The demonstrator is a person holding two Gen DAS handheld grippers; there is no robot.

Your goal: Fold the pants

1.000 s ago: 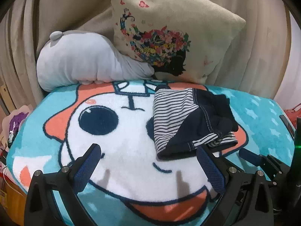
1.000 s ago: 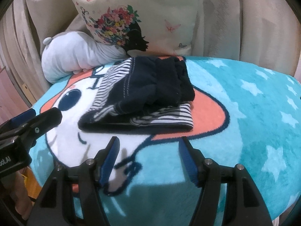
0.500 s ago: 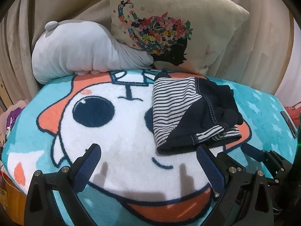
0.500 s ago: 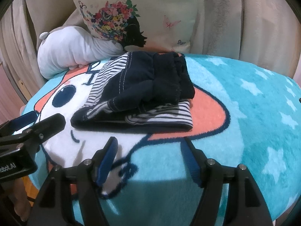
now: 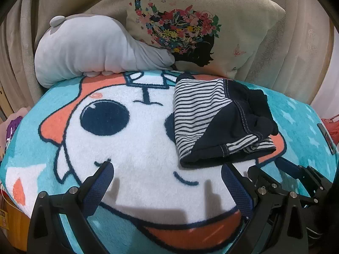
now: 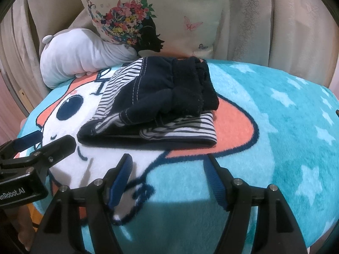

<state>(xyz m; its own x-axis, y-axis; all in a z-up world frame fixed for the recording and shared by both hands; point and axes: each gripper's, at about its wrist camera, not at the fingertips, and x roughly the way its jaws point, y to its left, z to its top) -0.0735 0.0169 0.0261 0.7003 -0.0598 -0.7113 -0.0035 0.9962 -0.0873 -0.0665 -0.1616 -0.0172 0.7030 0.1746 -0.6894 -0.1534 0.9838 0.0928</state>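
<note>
the navy and white-striped cotton pants [image 5: 220,122] lie folded into a compact bundle on the fluffy turquoise blanket with a white-and-orange cartoon face [image 5: 135,144], resting over the face's right eye and the orange patch beside it. in the right wrist view the pants [image 6: 156,103] show a dark navy layer bunched on top and a striped band along the near edge, with a thick dark hem lying flat on the blanket [image 6: 286,148].

behind the bundle, a pale grey plush toy [image 5: 95,48] lies on its side at the blanket's far edge, and a cream square cushion printed with a flower-haired silhouette [image 5: 201,25] leans upright against beige curtains [image 5: 307,31]; the cushion's lower edge sits just beyond the pants.

the left gripper [image 5: 167,188] hovers near the blanket's front, its blue-padded fingers spread wide and empty, the right-hand pad just short of the bundle's near corner. the right gripper [image 6: 167,175] hangs low in front of the pants, fingers likewise parted with nothing between them. nothing lies between either gripper and the pants.
</note>
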